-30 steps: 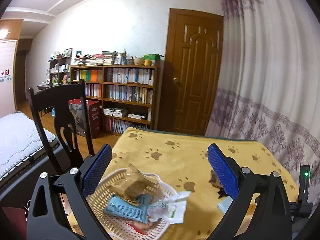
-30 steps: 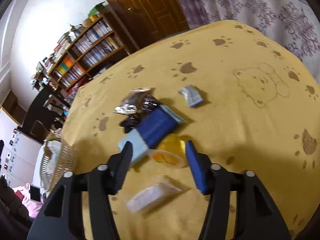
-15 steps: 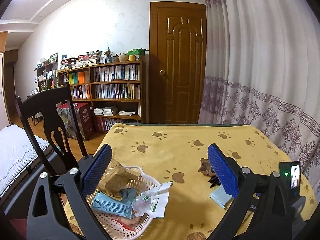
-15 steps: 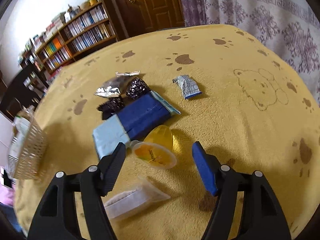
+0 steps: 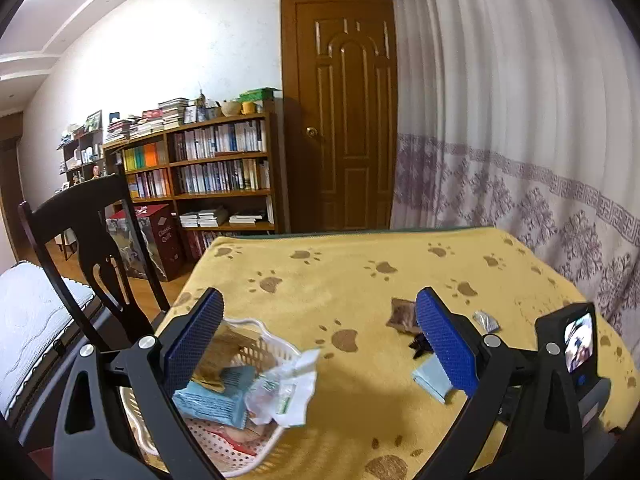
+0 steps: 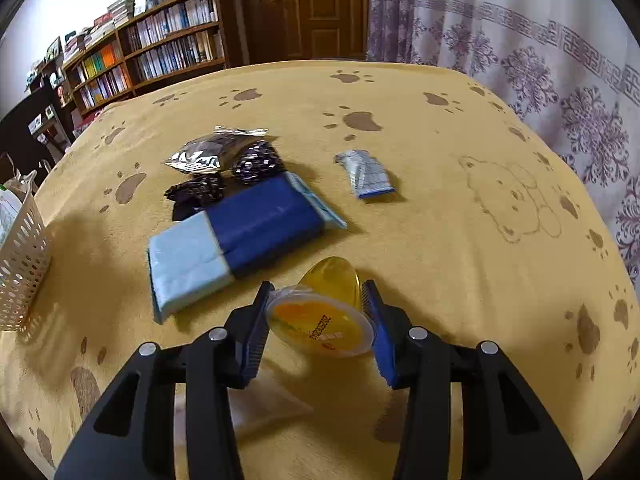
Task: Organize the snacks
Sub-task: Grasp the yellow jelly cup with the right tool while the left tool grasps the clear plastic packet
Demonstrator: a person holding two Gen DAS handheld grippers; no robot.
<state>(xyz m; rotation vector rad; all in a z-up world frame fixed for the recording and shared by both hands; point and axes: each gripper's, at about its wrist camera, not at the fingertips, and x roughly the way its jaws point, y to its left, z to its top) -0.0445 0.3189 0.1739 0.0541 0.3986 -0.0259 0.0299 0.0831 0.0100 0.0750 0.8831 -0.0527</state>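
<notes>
The worktop [image 6: 440, 208] is covered by a yellow cloth printed with brown paw prints and an outlined bear. A white perforated basket [image 6: 20, 264] stands at its left edge. Near the middle lies a blue and pale-blue pack [image 6: 240, 240], with two dark spotted sweets [image 6: 256, 162] touching its far side and a silver foil packet [image 6: 208, 150] just behind them. A small silver-blue wrapper [image 6: 366, 174] lies apart to the right. A clear packet [image 6: 256, 404] lies at the near side. In the left wrist view the basket [image 5: 256, 452] sits at the worktop's near left corner.
</notes>
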